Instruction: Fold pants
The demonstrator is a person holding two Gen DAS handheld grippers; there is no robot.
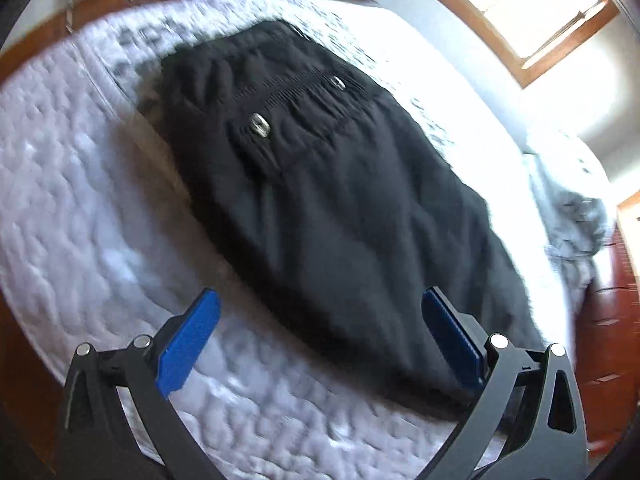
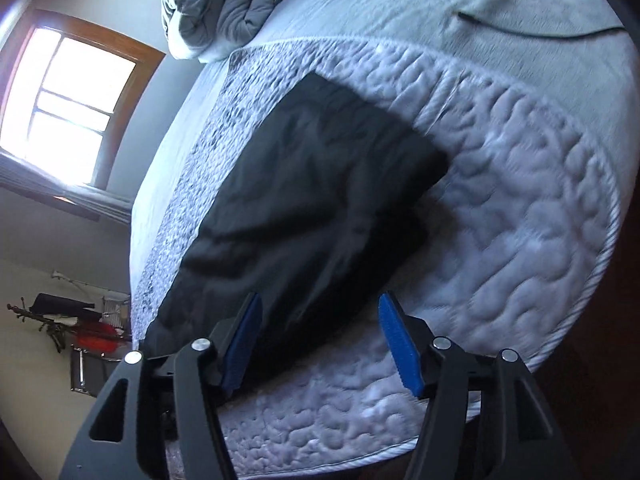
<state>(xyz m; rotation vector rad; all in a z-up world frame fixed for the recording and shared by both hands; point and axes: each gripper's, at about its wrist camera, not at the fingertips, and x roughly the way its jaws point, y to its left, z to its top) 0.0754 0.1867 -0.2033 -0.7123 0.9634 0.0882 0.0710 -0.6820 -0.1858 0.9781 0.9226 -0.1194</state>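
Black pants (image 1: 320, 184) lie folded flat on a white quilted mattress (image 1: 68, 184). Their elastic waistband with metal eyelets (image 1: 259, 125) faces up toward the far end in the left wrist view. My left gripper (image 1: 322, 300) hangs open above the near end of the pants, nothing between its blue pads. In the right wrist view the same pants (image 2: 304, 200) stretch away as a dark slab. My right gripper (image 2: 320, 308) stands open over their near edge, its blue fingers (image 2: 400, 344) apart and free of the cloth.
A grey bunched duvet (image 2: 224, 4) lies at the far end of the bed, and a thin dark cable (image 2: 532, 28) crosses the sheet. A bright wood-framed window (image 2: 68, 92) is on the wall. Wooden furniture (image 1: 612, 328) stands beside the mattress edge.
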